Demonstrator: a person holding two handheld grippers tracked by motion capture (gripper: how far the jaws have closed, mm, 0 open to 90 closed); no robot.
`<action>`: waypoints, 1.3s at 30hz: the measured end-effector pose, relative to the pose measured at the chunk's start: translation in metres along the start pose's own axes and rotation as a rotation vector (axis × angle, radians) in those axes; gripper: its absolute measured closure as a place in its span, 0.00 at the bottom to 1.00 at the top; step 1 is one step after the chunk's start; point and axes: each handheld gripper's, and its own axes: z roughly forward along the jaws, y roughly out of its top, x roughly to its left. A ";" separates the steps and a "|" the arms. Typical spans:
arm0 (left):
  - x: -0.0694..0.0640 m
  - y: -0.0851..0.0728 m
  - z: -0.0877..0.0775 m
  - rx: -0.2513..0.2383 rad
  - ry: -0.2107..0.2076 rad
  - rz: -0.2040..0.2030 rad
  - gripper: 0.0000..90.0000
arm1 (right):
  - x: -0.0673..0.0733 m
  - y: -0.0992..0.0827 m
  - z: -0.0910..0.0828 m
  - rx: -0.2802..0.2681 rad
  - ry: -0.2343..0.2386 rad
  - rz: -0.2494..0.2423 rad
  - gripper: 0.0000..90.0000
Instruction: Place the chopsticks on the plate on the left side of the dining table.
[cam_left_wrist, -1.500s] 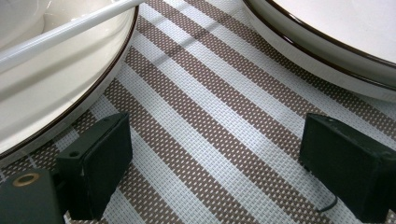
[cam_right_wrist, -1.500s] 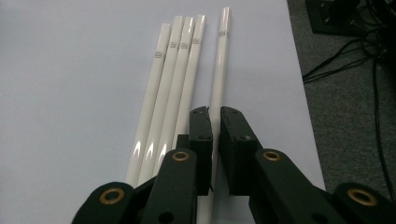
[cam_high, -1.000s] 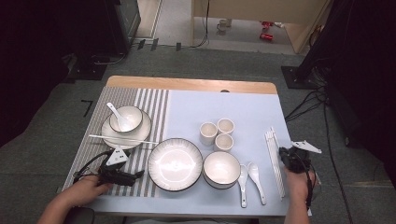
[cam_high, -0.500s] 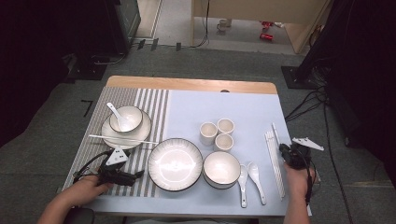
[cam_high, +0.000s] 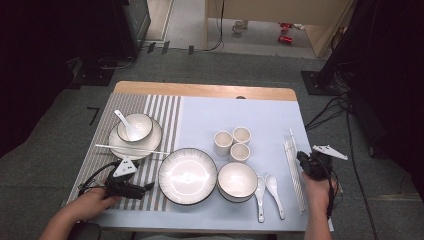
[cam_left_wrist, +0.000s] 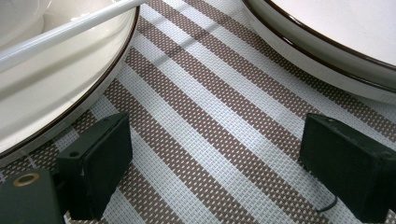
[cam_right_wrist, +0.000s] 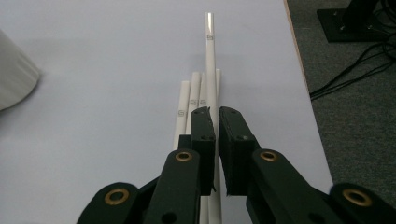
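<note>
My right gripper (cam_high: 302, 158) (cam_right_wrist: 215, 117) hovers over the near right of the blue mat (cam_high: 260, 117). Its jaws are nearly together, shut on one white chopstick (cam_right_wrist: 209, 51) that reaches farther forward than the others (cam_high: 291, 137). Several more white chopsticks (cam_right_wrist: 187, 103) (cam_high: 296, 180) lie side by side under it. My left gripper (cam_high: 148, 187) (cam_left_wrist: 210, 163) rests low on the brown-striped mat (cam_left_wrist: 224, 140), open wide with only mat between its pads (cam_left_wrist: 105, 163).
A large white plate (cam_high: 187, 176) and a bowl (cam_high: 237, 180) sit at the near middle, with two white spoons (cam_high: 267, 192) beside them. Three cups (cam_high: 232, 142) stand behind. At the left, a small bowl with a spoon (cam_high: 135, 127) sits on a plate, a chopstick (cam_high: 132, 148) across it. The table edge (cam_right_wrist: 299, 70) runs close to the right.
The right gripper has shifted slightly over the chopsticks, still shut. The left hand and its gripper have stayed put.
</note>
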 end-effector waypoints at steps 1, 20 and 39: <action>0.000 0.000 0.000 0.000 0.000 0.000 0.11 | 0.001 0.000 -0.001 0.002 0.002 0.004 0.95; 0.000 0.000 0.000 0.000 0.001 0.001 0.11 | 0.033 0.010 -0.015 0.038 0.048 0.018 0.95; 0.001 0.000 0.000 -0.003 -0.004 -0.004 0.11 | 0.076 0.025 -0.038 0.048 0.153 -0.077 0.94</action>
